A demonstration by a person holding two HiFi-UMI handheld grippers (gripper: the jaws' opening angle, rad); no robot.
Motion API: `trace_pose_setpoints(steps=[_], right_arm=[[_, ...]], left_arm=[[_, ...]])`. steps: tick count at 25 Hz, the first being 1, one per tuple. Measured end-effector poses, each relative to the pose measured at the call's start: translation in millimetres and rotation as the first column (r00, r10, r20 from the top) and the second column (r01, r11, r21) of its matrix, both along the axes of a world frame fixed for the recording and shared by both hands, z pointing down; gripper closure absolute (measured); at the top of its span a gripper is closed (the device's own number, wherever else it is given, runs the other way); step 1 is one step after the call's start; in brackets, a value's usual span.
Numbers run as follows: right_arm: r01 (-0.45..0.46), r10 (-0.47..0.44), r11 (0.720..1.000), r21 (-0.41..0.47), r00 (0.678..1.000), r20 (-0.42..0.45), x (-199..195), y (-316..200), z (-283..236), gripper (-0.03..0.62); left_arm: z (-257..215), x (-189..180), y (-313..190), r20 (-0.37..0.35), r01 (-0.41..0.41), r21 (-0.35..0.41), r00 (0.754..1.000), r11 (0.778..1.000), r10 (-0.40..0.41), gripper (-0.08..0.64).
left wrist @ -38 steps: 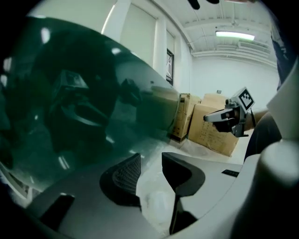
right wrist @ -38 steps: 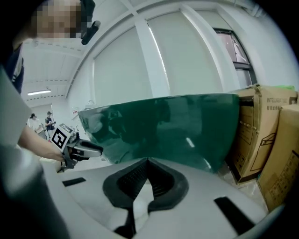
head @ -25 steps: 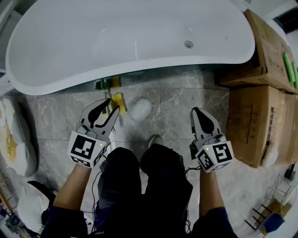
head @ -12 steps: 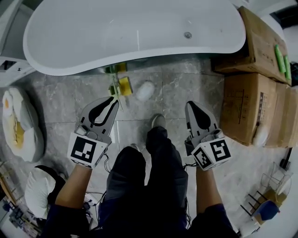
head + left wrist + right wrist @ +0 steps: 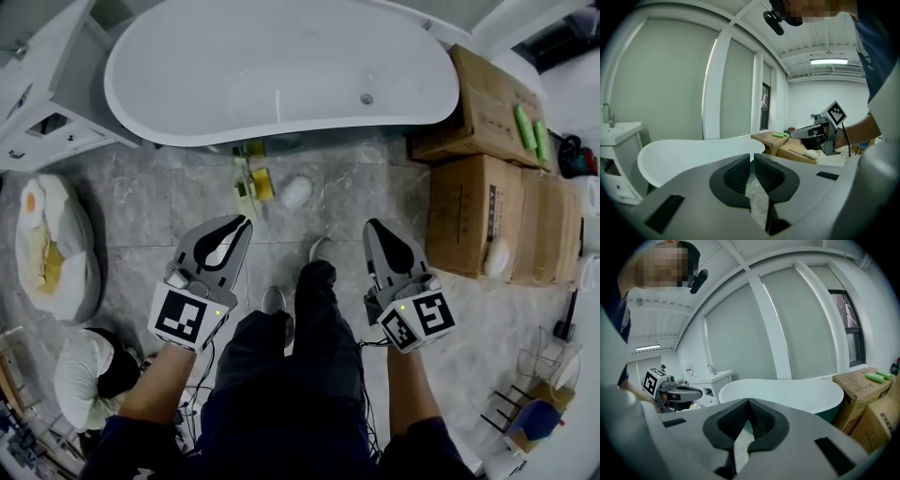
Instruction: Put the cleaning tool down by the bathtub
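The cleaning tool (image 5: 255, 183), a yellow and green scrubber, lies on the grey tiled floor just in front of the white bathtub (image 5: 281, 56). Neither gripper touches it. My left gripper (image 5: 242, 225) hangs well above the floor, nearer me than the tool. Its jaws have just been closing and nothing is between them; only a thin slit shows at the pads (image 5: 740, 171). My right gripper (image 5: 373, 228) is level with it on the right, shut and empty. The bathtub (image 5: 693, 154) (image 5: 787, 392) lies ahead in both gripper views.
Cardboard boxes (image 5: 473, 98) (image 5: 469, 220) stand right of the tub, with green sticks (image 5: 530, 127) on top. A white cabinet (image 5: 47, 103) is at the left, white bundles (image 5: 52, 248) below it. A white lump (image 5: 296, 191) lies beside the tool. My legs and shoes (image 5: 314, 251) are between the grippers.
Both grippers have risen away from the floor and the tool. The left jaws went from wide open to nearly closed. The tool stays on the floor by the tub.
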State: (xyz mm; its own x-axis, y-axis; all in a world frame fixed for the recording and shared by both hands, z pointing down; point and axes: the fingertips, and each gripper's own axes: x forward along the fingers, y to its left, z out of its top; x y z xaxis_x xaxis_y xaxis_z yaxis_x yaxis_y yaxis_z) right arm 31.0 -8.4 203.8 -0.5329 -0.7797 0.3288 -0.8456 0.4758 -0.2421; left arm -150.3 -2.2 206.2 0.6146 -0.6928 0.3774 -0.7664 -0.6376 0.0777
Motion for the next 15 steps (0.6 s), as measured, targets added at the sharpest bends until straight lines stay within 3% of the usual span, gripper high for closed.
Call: trace_pose_setpoints(steps=[6,15], right_arm=[[0.019,-0.019,0.999,0.041,1.0,0.001,-11.9,32.4,-68.8,0.588],[0.066,-0.067,0.995,0.081,0.998,0.014,-4.7,75.7,-131.5,0.588]], left_arm=[[-67.7,5.2,38.6,-0.034,-0.013,0.03,0.999,0.999,0.014,0.515],[-139.1,27.8,83.5,-0.041,-0.013,0.08,0.999,0.997,0.016,0.52]])
